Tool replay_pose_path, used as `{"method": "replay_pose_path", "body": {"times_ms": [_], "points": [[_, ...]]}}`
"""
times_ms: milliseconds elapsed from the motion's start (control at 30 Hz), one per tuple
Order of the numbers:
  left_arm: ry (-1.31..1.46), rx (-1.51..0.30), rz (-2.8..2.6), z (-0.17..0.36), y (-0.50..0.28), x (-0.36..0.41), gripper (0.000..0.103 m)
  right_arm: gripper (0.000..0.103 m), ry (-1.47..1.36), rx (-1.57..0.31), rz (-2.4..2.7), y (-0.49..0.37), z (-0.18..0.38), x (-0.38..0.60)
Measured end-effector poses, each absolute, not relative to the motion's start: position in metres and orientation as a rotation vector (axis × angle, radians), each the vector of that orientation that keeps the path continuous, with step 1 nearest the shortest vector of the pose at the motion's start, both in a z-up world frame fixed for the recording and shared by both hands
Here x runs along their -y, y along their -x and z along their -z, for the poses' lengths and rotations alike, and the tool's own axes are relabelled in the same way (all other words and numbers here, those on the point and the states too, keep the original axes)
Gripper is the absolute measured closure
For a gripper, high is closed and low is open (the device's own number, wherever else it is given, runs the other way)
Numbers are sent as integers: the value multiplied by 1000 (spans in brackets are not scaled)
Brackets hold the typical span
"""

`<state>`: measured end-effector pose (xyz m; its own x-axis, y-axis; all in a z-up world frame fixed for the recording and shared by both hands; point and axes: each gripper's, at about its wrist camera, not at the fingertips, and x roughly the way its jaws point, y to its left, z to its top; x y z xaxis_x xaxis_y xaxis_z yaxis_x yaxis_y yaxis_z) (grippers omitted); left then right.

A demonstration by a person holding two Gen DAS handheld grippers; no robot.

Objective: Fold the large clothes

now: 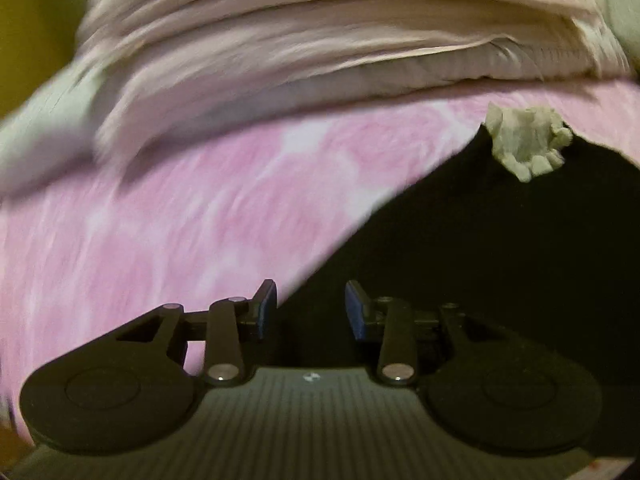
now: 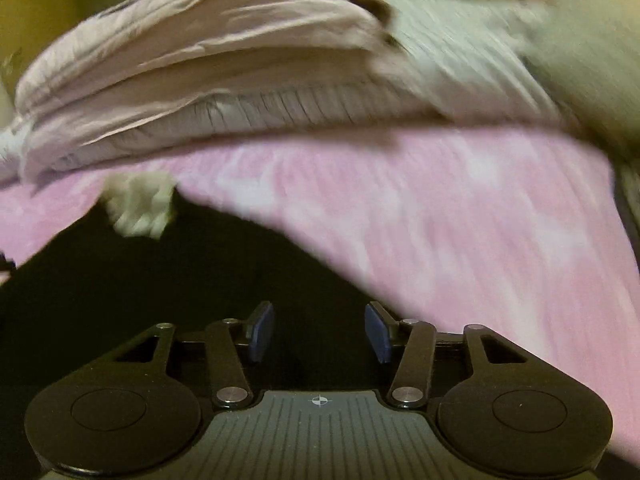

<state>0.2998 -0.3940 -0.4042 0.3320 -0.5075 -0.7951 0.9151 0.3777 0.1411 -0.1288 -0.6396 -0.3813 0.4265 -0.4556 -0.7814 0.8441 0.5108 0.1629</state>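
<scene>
Pink mottled bedding (image 1: 180, 216) covers the surface, blurred in both views. Nearest, the left gripper (image 1: 311, 308) and right gripper (image 2: 319, 332) each have their blue pads apart, gripping nothing, above a black garment (image 1: 500, 260) whose shape is lost in darkness. A crumpled whitish wad (image 1: 528, 140) sits on the garment's far edge. Beyond it lies a heaped pale quilt (image 2: 200, 60), cut off at the top.
</scene>
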Motion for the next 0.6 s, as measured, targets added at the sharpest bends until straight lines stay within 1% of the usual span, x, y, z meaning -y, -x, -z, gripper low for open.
{"method": "replay_pose_path", "body": {"times_ms": [100, 200, 300, 333, 400, 467, 533, 567, 600], "points": [[-567, -924, 987, 396, -285, 307, 70, 55, -824, -732, 835, 192, 381, 577], [-486, -1143, 982, 399, -250, 221, 70, 55, -1049, -771, 767, 237, 396, 504], [-349, -1339, 963, 403, -205, 151, 64, 55, -1178, -830, 736, 259, 411, 440], [-307, -1379, 959, 405, -192, 135, 63, 56, -1211, -850, 730, 263, 418, 420], [-248, -1425, 953, 412, -169, 114, 54, 56, -1233, -819, 733, 267, 423, 397], [-196, -1445, 941, 421, -154, 106, 52, 56, -1232, -766, 754, 265, 426, 386], [-165, -1413, 934, 424, -145, 106, 51, 57, -1231, -744, 737, 260, 428, 385], [-157, -1398, 937, 425, -142, 107, 49, 71, -1213, -742, 710, 255, 427, 385], [-156, -1385, 942, 426, -140, 108, 54, 86, -1188, -760, 695, 251, 426, 386]]}}
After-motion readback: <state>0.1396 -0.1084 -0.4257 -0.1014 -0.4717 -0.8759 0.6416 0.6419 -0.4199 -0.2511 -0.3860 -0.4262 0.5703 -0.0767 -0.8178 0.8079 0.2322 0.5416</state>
